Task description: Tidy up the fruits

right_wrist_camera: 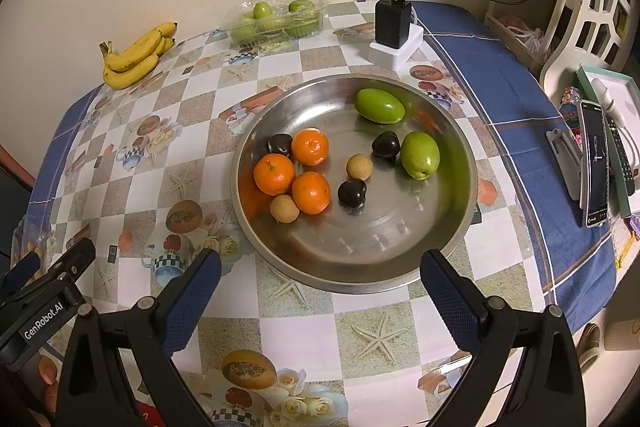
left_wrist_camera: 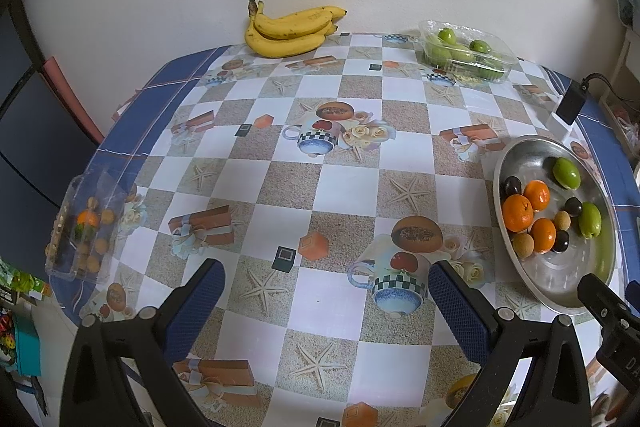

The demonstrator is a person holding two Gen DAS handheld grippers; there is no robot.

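Phone (right_wrist_camera: 595, 163) shows only in right view, left box (left_wrist_camera: 82, 223) clearly only in left; both grippers (left_wrist_camera: 324, 303) (right_wrist_camera: 320, 291) spread wide, empty.

Bare tablecloth spans the table's (left_wrist_camera: 320, 167) middle, bounded by bananas (left_wrist_camera: 290, 31) and a green-fruit tray (left_wrist_camera: 466, 51) at the far edge, and a steel bowl (right_wrist_camera: 360, 267) near the right edge.

My right gripper (right_wrist_camera: 320, 283) hangs wide open and empty over the near rim of the metal dish (right_wrist_camera: 400, 227) holding three oranges (right_wrist_camera: 274, 174), two green fruits (right_wrist_camera: 379, 105), dark plums (right_wrist_camera: 352, 191) and small tan fruits (right_wrist_camera: 359, 167).
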